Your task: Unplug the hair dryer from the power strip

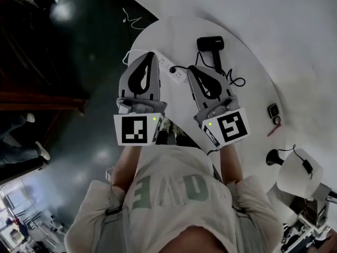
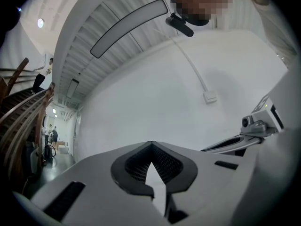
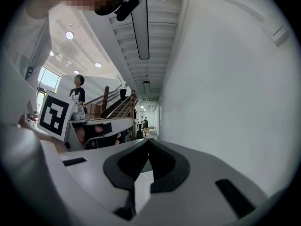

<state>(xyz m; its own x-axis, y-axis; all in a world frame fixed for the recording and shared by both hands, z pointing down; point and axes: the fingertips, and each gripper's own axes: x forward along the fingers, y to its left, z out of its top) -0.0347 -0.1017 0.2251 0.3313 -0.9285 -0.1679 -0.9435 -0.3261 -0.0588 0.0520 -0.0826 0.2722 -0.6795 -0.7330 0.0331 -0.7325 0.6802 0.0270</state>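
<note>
In the head view a white power strip (image 1: 171,70) lies on the round white table (image 1: 253,73). A black plug sits in its near end. From it a black cord (image 1: 234,80) coils to the black hair dryer (image 1: 210,45), which lies farther back. My left gripper (image 1: 150,54) hovers over the strip's left end with its jaws shut and empty. My right gripper (image 1: 190,67) is above the plug end, also shut with nothing in it. Each gripper view faces a bare white wall past its own closed tips, left gripper (image 2: 151,145) and right gripper (image 3: 148,141); neither shows strip or dryer.
A small black device (image 1: 273,110) and a red pen (image 1: 274,128) lie at the table's right edge. A black stand (image 1: 274,157) and a white round object (image 1: 297,173) are at the lower right. Dark floor lies left of the table, with a white cable (image 1: 131,20) on it.
</note>
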